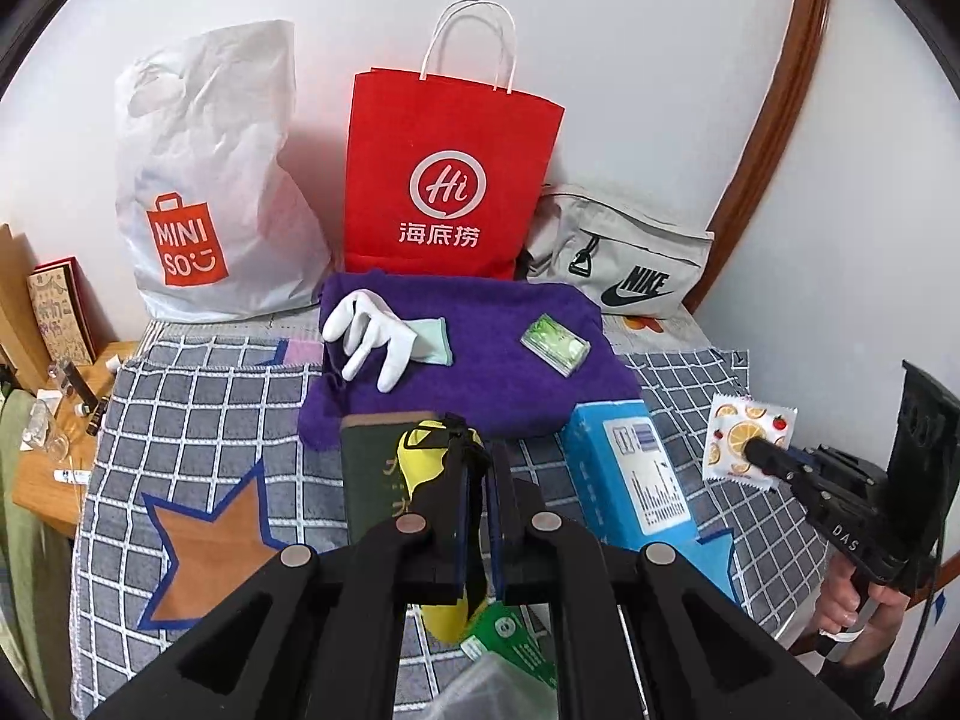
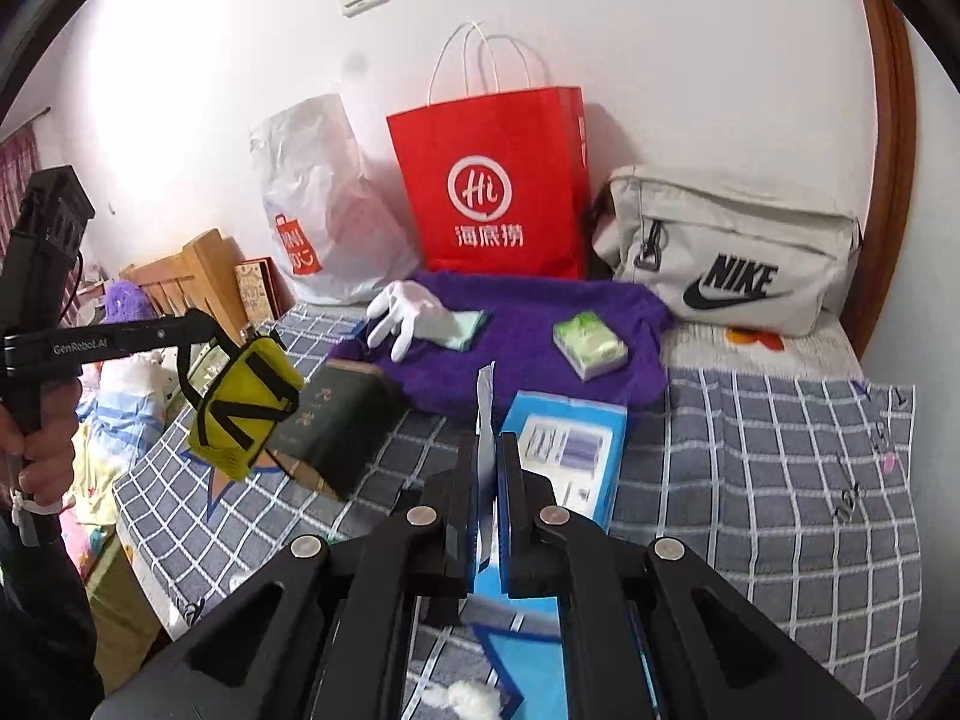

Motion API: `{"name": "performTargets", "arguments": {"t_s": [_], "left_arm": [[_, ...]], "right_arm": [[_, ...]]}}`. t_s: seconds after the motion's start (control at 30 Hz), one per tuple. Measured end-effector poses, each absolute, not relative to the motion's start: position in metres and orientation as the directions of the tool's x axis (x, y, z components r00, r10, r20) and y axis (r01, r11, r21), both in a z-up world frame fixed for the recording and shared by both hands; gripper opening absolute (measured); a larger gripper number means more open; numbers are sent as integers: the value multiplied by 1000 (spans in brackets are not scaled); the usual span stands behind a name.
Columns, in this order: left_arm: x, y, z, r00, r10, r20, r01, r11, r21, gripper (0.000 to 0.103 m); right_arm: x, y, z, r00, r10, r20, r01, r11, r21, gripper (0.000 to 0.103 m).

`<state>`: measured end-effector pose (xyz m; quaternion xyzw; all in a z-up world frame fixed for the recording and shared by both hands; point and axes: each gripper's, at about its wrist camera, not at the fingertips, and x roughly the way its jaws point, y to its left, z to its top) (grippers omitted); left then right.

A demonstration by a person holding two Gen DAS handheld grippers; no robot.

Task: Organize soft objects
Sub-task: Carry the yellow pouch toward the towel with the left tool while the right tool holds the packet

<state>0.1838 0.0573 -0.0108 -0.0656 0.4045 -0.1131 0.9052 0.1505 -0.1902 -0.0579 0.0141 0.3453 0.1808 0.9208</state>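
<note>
Yellow pouch (image 2: 243, 405) front (right wrist view only), fruit-print packet (image 1: 747, 435) face opposite

Shopping bags: two (image 1: 216, 192) (image 1: 450, 180)
Waist bags: one (image 1: 624, 264)
Gloves: one (image 1: 372, 336)
Tissue packs: one (image 1: 555, 343)
Books: one (image 1: 372, 480)
Grippers: two (image 1: 477, 441) (image 2: 487, 450)

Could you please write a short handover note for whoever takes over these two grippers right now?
Left gripper: shut on the yellow pouch, held above the bed.
Right gripper: shut on the fruit-print packet, also lifted.
On the purple towel: white glove and green tissue pack.
On the checked blanket: dark green book and blue package.
Red paper bag, white plastic bag and grey Nike bag stand by the wall.
Done: two items picked up. Left: placing both, probably in a bag, then the rest.
</note>
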Motion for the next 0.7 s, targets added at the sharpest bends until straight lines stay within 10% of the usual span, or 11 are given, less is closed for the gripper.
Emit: {"name": "performTargets", "arguments": {"t_s": [0.7], "left_arm": [[267,45,-12,628,-268,-731,162,963,-213,6]], "right_arm": [[250,-168,-63,668,366,-648,-380,916,126,5]]}}
